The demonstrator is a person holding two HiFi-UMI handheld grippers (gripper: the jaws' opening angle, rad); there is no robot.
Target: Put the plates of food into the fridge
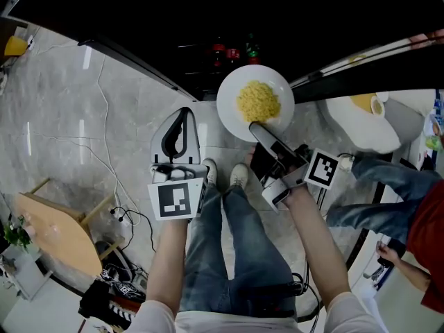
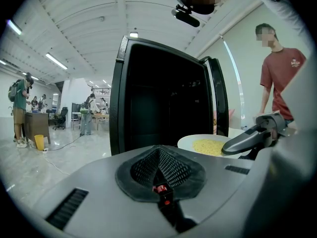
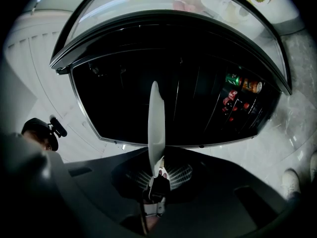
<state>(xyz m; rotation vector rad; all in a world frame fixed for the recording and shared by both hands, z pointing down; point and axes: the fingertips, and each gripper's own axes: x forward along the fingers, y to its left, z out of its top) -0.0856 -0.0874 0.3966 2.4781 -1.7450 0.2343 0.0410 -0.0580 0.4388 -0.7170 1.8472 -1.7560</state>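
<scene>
The right gripper [image 1: 257, 127] had its jaws clamped on the rim of the plate [image 1: 236, 96] of yellow food, held at the open fridge [image 1: 208, 26], not yet inside; the left gripper [image 1: 180, 120] had its jaws together, empty.

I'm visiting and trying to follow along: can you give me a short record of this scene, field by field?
fridge: door open, dark inside, cans visible
plate: white, held before the fridge
food: yellow heap on the plate
right gripper: fingers shut on the plate's rim
left gripper: fingers together, empty
</scene>
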